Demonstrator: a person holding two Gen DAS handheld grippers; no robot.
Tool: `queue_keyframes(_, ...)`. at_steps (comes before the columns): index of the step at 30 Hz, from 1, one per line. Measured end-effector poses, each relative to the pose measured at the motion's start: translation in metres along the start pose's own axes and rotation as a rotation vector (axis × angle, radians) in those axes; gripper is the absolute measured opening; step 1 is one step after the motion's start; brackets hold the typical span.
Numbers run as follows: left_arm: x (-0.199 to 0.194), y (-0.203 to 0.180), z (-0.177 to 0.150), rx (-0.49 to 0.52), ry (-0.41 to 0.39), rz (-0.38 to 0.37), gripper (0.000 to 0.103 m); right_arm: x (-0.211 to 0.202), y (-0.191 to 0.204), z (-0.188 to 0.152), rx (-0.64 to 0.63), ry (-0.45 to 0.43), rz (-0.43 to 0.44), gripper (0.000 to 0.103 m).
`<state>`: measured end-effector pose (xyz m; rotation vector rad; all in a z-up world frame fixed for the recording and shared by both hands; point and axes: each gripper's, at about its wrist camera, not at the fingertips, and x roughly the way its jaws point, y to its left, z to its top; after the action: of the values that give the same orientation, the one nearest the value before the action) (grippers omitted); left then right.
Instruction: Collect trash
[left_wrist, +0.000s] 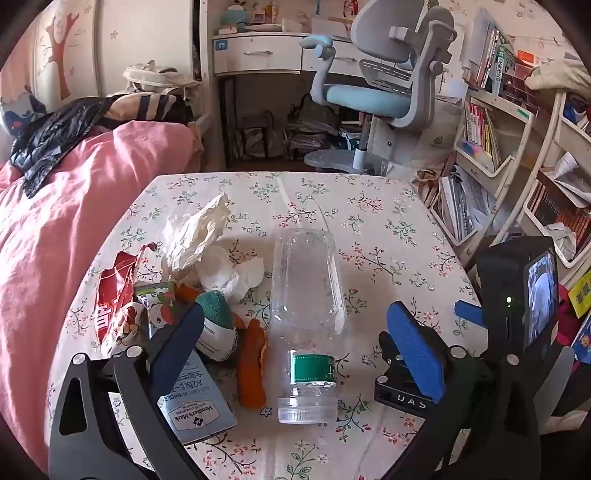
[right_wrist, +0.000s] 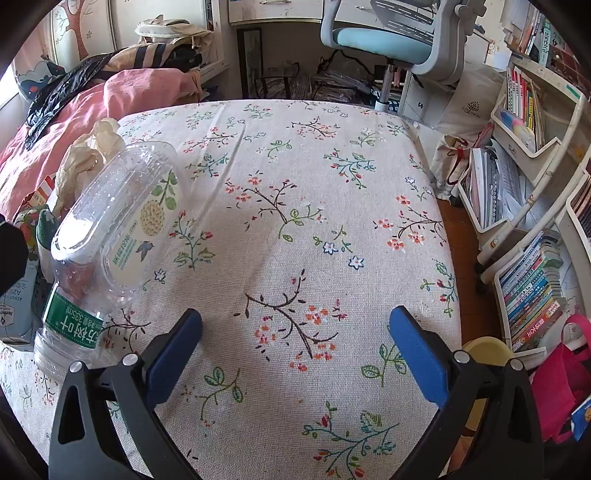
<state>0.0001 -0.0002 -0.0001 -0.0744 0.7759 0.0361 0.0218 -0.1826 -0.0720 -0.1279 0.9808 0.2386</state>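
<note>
An empty clear plastic bottle (left_wrist: 306, 317) with a green label lies on the flowered tablecloth (left_wrist: 369, 229), its capless neck toward me. My left gripper (left_wrist: 295, 328) hovers open above it, the bottle lying between the blue pads without contact. Left of the bottle lie an orange peel (left_wrist: 253, 365), crumpled tissues (left_wrist: 207, 240), a red snack wrapper (left_wrist: 114, 295), a small green-topped cup (left_wrist: 216, 321) and a grey milk carton (left_wrist: 192, 402). In the right wrist view the bottle (right_wrist: 110, 236) lies at the left, and my right gripper (right_wrist: 295, 339) stands open over bare cloth (right_wrist: 295, 221).
A pink quilt (left_wrist: 74, 229) with a black bag on it lies left of the table. A blue-grey desk chair (left_wrist: 376, 81) and a white desk stand behind. Bookshelves (right_wrist: 524, 147) line the right side, with a yellow bin (right_wrist: 484, 350) and a pink bag (right_wrist: 561, 376) on the floor.
</note>
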Motion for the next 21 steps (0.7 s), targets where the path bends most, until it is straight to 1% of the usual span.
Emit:
queue_keyframes(5, -0.001, 0.002, 0.000, 0.003, -0.008, 0.011, 0.096, 0.000, 0.000, 0.000, 0.000, 0.000, 0.000, 0.097)
queue_keyframes(6, 0.000, -0.011, -0.001, 0.010, -0.009, 0.011, 0.096, 0.000, 0.000, 0.000, 0.000, 0.000, 0.000, 0.097)
queue_keyframes(7, -0.001, -0.015, -0.002, 0.013, -0.009, 0.013, 0.096, 0.000, 0.000, 0.000, 0.000, 0.000, 0.000, 0.097)
queue_keyframes(14, 0.000, -0.013, -0.001, 0.027, -0.007, 0.011, 0.096, 0.000, 0.000, 0.000, 0.000, 0.000, 0.000, 0.097)
queue_keyframes(18, -0.002, -0.017, -0.001, 0.047, -0.010, 0.029, 0.096, 0.000, 0.000, 0.000, -0.001, 0.000, -0.001, 0.097)
queue_keyframes(21, -0.003, -0.015, -0.001, 0.034, -0.007, 0.029, 0.096, 0.000, 0.000, 0.000, 0.000, 0.000, -0.001, 0.097)
